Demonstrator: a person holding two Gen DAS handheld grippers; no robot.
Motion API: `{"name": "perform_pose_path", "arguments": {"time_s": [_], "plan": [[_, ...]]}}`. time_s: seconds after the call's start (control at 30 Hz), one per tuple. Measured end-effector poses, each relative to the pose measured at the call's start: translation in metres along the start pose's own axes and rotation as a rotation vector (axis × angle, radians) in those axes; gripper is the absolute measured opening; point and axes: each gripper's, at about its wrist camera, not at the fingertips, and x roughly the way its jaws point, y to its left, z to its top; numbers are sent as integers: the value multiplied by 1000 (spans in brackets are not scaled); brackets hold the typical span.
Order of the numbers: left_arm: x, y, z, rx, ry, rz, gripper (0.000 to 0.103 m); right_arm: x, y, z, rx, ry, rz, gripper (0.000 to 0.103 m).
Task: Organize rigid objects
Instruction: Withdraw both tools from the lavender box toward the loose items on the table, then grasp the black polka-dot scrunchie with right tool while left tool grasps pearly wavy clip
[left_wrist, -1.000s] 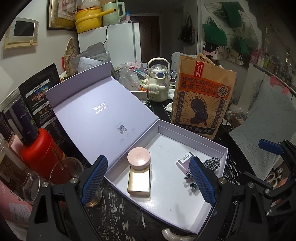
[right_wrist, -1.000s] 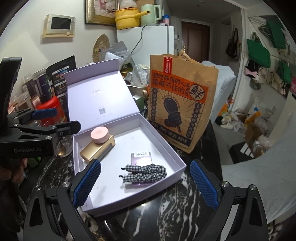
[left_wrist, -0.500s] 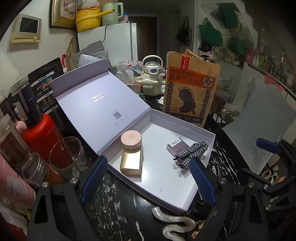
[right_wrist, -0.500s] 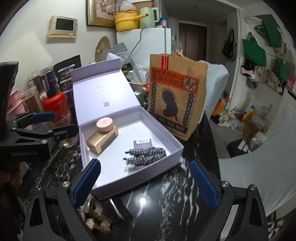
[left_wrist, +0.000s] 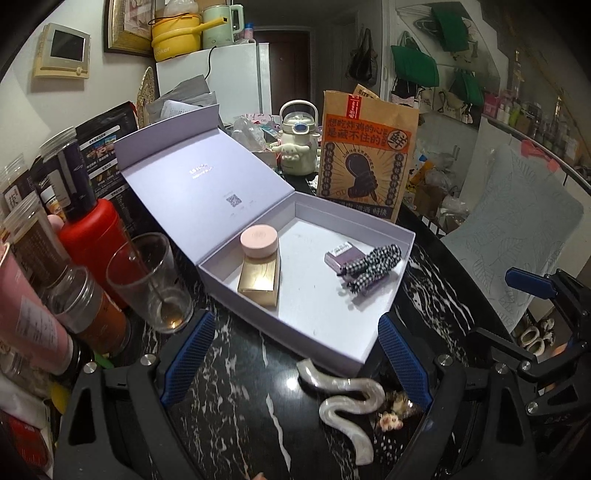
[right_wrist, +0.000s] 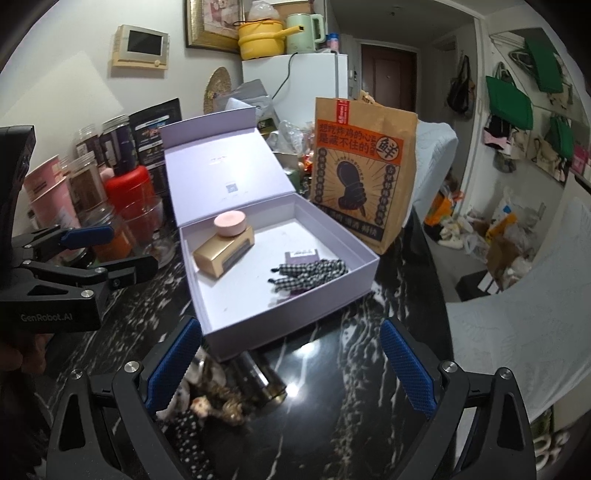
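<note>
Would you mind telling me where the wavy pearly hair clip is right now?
In the left wrist view, the wavy pearly hair clip lies on the black marble table, just outside the lavender box's near wall.

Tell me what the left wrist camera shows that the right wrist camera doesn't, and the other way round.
Only the left wrist view shows the pearly wavy hair clip on the black table and the cream kettle. Only the right wrist view shows the dark cylinder lying in front of the box. Both show the open lilac box, with the pink jar, gold box and checked scrunchie inside, and the paper bag.
</note>
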Motion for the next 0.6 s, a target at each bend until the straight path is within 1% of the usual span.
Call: {"name": "perform_pose_path", "arguments": {"time_s": [0.13,0.27,0.43,0.6], "plan": [[-5,-3,-15,4,15,-5,91,-4,6,-11,4,5,13,99],[-8,-6,-30,8,26,-40,91,-7,11,-22,9,15,33,99],[-5,-7,-41,16,56,-47,91,-7,17,-39,3,32,53,99],[1,-3,-53,-7,84,-64,91,-5,21,-57,0,55,86,99]]}}
